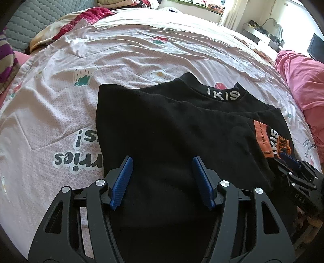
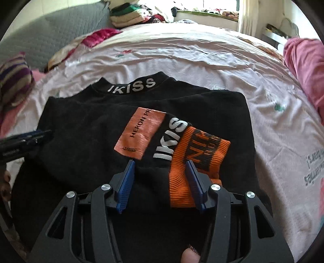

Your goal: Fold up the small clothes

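Note:
A small black top (image 1: 172,125) with a white "IKISS" collar (image 1: 222,94) lies on the pink bedsheet (image 1: 101,60), sleeves folded in over its body. My left gripper (image 1: 162,161) is open and empty, low over the top's near left part. In the right wrist view the same top (image 2: 81,129) shows a folded sleeve with an orange patch (image 2: 139,133) and an orange ribbed cuff (image 2: 194,159). My right gripper (image 2: 160,163) is open, its fingers on either side of the sleeve end, with the cuff against the right pad (image 2: 194,182).
A pink garment (image 1: 301,81) is heaped at the bed's right side. A grey quilted headboard (image 2: 50,34), a striped pillow (image 2: 14,79) and piled clothes (image 2: 129,14) lie at the far left and back. A desk (image 1: 261,34) stands by the window.

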Available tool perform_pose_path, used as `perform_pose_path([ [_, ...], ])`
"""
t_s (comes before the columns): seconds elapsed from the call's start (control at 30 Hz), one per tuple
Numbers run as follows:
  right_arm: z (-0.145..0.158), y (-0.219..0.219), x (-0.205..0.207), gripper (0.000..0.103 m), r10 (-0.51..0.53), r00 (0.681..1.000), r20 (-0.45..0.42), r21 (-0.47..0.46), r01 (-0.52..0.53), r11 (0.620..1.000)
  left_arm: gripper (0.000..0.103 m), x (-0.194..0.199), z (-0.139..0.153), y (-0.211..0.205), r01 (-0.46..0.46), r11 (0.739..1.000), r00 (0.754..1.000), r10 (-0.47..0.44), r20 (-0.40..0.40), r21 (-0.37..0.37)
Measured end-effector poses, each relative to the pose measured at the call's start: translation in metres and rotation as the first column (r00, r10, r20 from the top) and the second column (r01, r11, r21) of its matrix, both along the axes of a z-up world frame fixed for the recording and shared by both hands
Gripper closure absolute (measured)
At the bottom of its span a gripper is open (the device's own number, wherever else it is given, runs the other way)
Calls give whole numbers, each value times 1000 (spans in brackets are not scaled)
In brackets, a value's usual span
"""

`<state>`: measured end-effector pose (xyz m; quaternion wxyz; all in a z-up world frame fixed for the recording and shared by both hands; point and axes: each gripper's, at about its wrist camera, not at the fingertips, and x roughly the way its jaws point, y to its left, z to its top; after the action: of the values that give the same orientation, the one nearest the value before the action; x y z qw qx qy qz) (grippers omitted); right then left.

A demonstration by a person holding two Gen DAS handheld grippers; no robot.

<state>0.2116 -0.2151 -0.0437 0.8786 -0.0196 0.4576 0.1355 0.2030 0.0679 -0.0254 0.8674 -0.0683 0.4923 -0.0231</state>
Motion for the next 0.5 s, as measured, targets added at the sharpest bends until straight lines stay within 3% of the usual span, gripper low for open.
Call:
perform_pose_path([
  [0.3, 12, -5, -7, 49, -38, 999, 21, 13, 38, 999, 49, 0, 1, 1, -8, 1000, 1000, 8, -2, -10],
  [0.5, 25, -12, -13, 43, -62, 996, 56, 30, 61, 998, 41, -1, 5, -1, 5, 999, 1000, -5, -3, -39],
])
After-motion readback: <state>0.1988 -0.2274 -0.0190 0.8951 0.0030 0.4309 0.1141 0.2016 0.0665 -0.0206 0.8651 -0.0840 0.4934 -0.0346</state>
